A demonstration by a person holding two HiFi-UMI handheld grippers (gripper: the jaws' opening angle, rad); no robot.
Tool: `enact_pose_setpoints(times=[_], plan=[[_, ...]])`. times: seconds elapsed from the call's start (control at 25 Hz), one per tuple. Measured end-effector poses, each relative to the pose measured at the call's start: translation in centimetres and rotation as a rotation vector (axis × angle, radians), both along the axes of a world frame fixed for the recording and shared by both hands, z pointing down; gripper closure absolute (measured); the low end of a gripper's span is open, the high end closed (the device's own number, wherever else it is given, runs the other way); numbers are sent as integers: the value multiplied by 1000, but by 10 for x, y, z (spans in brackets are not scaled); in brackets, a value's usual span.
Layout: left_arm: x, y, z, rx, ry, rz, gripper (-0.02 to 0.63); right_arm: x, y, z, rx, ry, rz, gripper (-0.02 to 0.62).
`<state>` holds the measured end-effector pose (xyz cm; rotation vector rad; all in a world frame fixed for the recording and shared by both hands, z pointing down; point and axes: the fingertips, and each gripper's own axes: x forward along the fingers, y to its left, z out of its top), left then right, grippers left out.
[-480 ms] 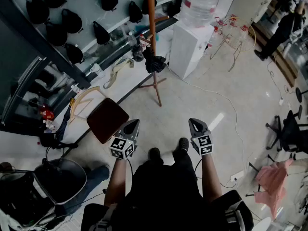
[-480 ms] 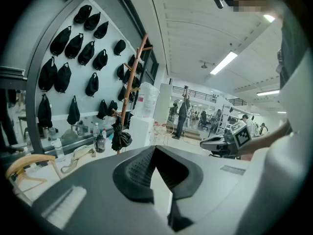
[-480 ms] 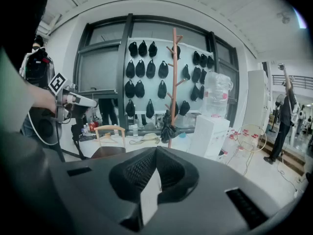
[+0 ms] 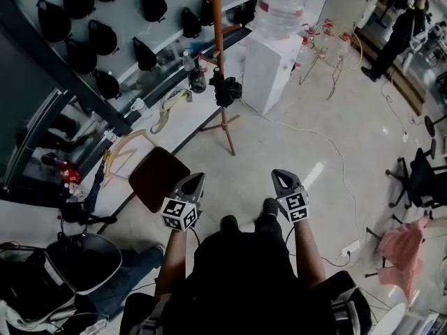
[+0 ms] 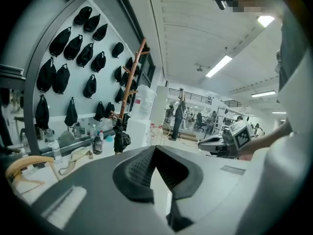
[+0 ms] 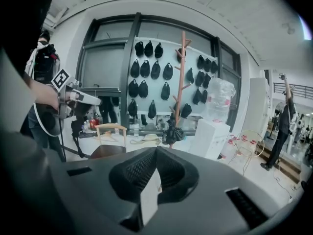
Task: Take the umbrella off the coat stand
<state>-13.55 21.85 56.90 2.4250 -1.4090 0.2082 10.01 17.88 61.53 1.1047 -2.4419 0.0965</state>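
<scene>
left tool [image 4: 193, 181], right tool [image 4: 281, 178], jaws together

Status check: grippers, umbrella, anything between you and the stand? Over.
Left gripper and right gripper shut, empty. Black umbrella hanging on coat stand, well ahead, untouched. Chair just left of the approach.

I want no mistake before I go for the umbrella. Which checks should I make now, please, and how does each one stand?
1. Umbrella hangs on the coat stand: ok.
2. Left gripper free: ok, jaws together, nothing held.
3. Right gripper free: ok, the same.
4. Jaws open for a grasp: not ok, both are shut.
5. Umbrella within reach: not ok, the stand is well ahead across the floor.
6. Way ahead free: ok, the chair stands off to the left.
</scene>
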Motion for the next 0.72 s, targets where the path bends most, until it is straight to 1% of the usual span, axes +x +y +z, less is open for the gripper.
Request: enact_pose_setpoints(times=[0.2,0.36,0.72], plan=[[-1,1,-2,7,0,10,606,-6,3,-1,13,11,-11,594],[-4,0,-4,15,-4,13,606,-6,3,-2,22,0,9,592],[-4,-2,-6,26,2,27,607,-5,4,-6,35,9,25,594]])
